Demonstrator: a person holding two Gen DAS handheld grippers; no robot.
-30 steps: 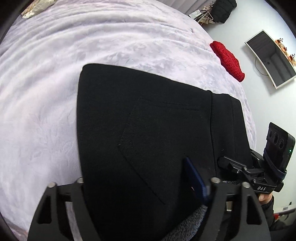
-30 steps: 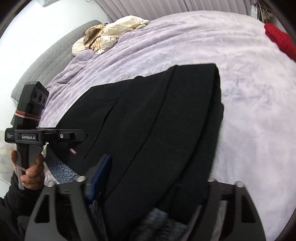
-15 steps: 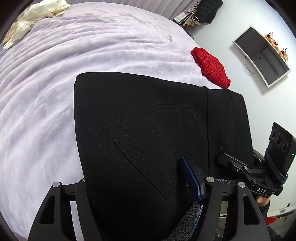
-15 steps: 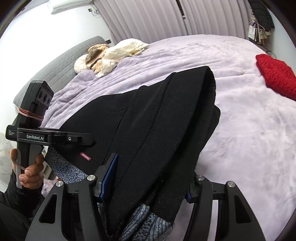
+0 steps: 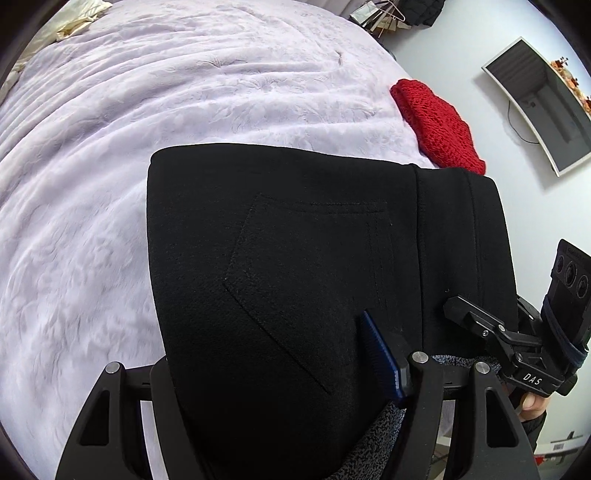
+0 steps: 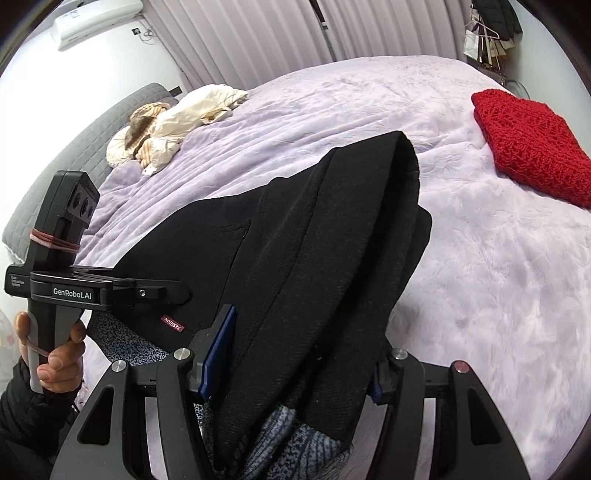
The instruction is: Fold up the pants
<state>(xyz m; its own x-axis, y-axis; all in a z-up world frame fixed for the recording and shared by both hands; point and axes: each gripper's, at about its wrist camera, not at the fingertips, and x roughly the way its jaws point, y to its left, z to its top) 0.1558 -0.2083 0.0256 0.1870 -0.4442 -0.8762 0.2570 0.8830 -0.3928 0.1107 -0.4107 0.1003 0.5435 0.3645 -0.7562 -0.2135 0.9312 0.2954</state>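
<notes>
The folded black pants hang between both grippers above the lilac bedcover. My left gripper is shut on their near edge: its blue pad presses into the cloth, and the other finger is hidden behind the fabric. In the right wrist view the pants drape in thick layers, a back pocket and a small red label showing. My right gripper is shut on the bundle, with grey speckled lining bulging out below. Each view shows the other gripper held in a hand beside the pants.
A folded red knit lies on the bed's far right part. A cream heap of clothes sits by the grey headboard. A screen hangs on the white wall. Hangers and bags stand beyond the bed.
Both grippers have carried the pants upward and across the bed together. The bed has dropped away below, and the red knit, the curtains and the wall have come further into view.
</notes>
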